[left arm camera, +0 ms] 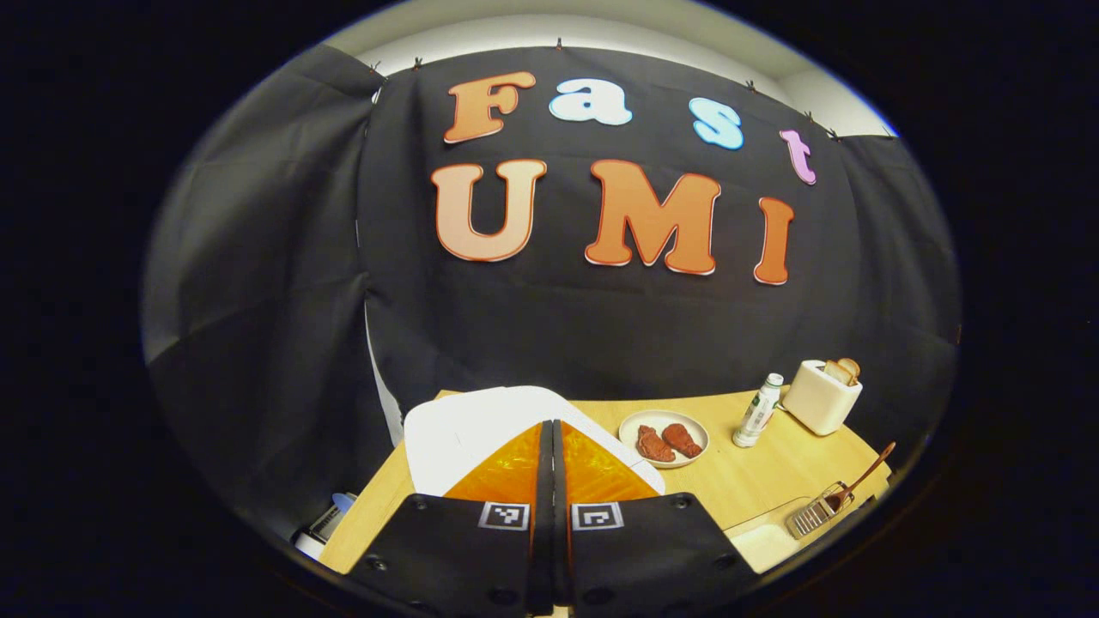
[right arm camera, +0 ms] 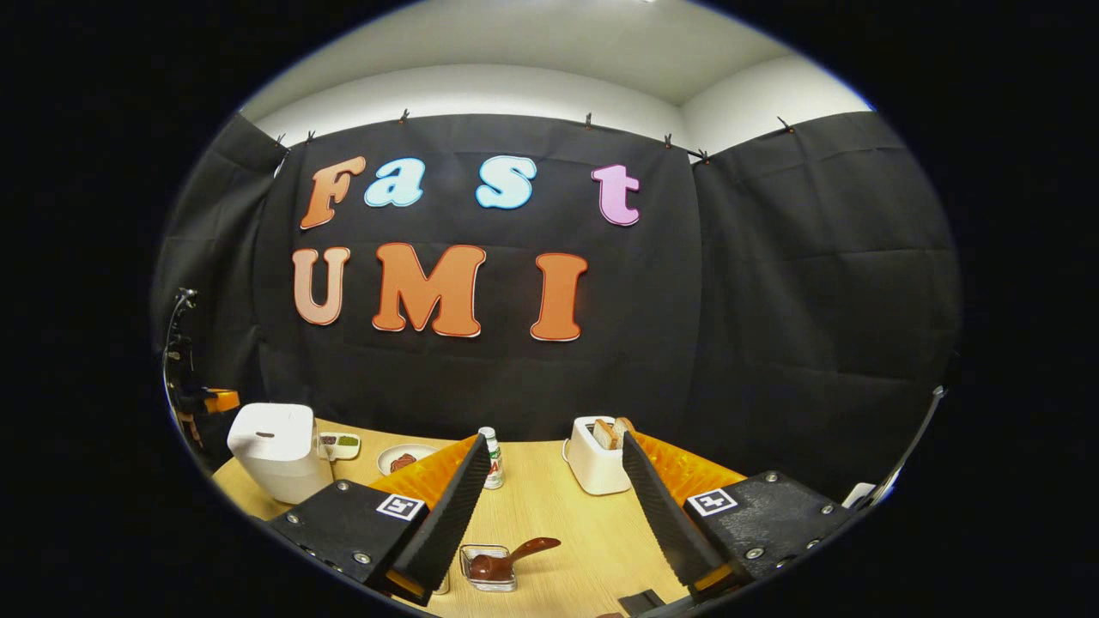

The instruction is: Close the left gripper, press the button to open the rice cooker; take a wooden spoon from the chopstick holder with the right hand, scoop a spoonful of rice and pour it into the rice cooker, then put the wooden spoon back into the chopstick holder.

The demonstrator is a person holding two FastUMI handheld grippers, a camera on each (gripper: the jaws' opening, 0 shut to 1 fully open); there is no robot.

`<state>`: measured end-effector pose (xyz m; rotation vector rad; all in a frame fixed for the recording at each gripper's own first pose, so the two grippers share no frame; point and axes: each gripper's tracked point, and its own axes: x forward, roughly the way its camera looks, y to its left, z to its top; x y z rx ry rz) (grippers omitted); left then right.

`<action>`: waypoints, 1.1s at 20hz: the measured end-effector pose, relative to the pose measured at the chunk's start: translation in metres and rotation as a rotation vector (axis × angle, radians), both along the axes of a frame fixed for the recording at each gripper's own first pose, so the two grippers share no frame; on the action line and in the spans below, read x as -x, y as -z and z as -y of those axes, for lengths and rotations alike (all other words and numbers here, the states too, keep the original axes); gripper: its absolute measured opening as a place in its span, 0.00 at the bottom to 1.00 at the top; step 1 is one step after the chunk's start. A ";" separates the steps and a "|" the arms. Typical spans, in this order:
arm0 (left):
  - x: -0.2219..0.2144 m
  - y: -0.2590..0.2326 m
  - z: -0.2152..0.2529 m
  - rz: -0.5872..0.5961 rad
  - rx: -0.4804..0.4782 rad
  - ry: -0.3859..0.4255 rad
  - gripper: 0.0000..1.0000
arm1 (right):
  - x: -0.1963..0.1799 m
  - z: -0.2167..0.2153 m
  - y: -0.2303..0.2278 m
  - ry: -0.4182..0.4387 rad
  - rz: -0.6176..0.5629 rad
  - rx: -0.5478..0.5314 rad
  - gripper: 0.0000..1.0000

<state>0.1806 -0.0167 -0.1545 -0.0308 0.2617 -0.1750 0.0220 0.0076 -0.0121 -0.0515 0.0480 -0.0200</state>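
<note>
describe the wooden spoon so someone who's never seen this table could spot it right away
On the light wooden table, look at the near edge, in front of the white toaster. There a small clear holder sits between the right gripper's open fingers. The wooden spoon rests in it, dark reddish-brown, handle slanting up and right: the one long-handled utensil there.

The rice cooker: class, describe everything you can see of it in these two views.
The rice cooker is a white, smooth, boxy appliance with rounded corners and a small dark mark on its lid. The lid looks closed. It stands upright near the wooden table's left end; in the left gripper view, the shut left gripper points at it.
</note>
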 end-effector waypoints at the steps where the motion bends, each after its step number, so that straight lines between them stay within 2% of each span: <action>1: -0.007 0.007 0.001 -0.014 -0.009 0.007 0.04 | -0.001 0.000 0.001 0.005 -0.004 0.000 0.96; 3: -0.018 0.022 0.001 -0.046 -0.042 0.021 0.05 | -0.004 0.001 0.004 0.012 -0.014 0.004 0.96; 4: -0.022 0.031 0.002 -0.062 -0.049 0.028 0.04 | -0.005 0.001 0.005 0.016 -0.017 0.007 0.91; 5: -0.025 0.038 0.005 -0.082 -0.046 0.036 0.05 | -0.006 0.001 0.006 0.019 -0.022 0.010 0.95; 14: -0.037 0.081 0.011 -0.206 -0.039 0.049 0.04 | -0.012 0.005 0.012 0.039 -0.042 0.014 0.95; 18: -0.040 0.081 0.010 -0.209 -0.061 0.054 0.05 | -0.012 0.007 0.014 0.044 -0.043 0.012 0.95; 22: -0.038 0.083 0.009 -0.218 -0.028 0.029 0.05 | -0.012 0.003 0.022 0.034 -0.060 -0.004 0.96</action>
